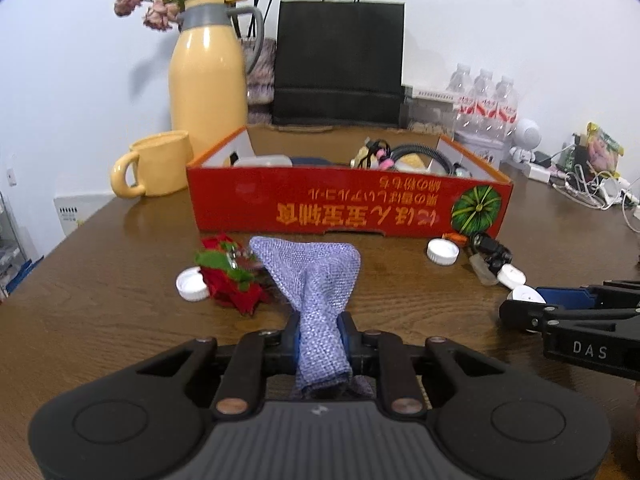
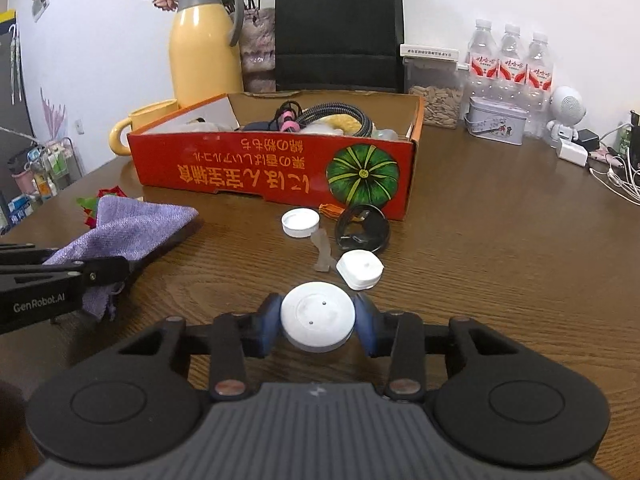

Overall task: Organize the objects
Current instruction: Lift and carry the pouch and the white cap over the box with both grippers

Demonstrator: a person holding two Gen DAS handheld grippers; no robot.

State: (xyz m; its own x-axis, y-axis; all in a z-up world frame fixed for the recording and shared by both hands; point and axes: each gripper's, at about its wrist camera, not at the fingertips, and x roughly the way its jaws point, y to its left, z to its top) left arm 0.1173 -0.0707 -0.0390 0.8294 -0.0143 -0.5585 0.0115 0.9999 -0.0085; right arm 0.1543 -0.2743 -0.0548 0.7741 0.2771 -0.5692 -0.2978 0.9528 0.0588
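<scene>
On your brown table (image 1: 120, 312), left tongs (image 1: 320, 336) pinch the lilac pouch (image 1: 316, 280); right tongs (image 2: 318, 322) seemingly clamp a white cap (image 2: 316, 320), its edges half hidden.

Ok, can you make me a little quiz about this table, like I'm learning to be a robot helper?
1. True or false: the left gripper is clamped on the purple woven pouch.
2. What does the right gripper hold? A) a yellow mug B) a round white cap C) a water bottle
3. Fill in: the red cardboard box has a green ______ printed on its front.

Key
1. True: the pouch is pinched between the blue pads.
2. B: the cap sits between the two pads.
3. Pumpkin.
</scene>
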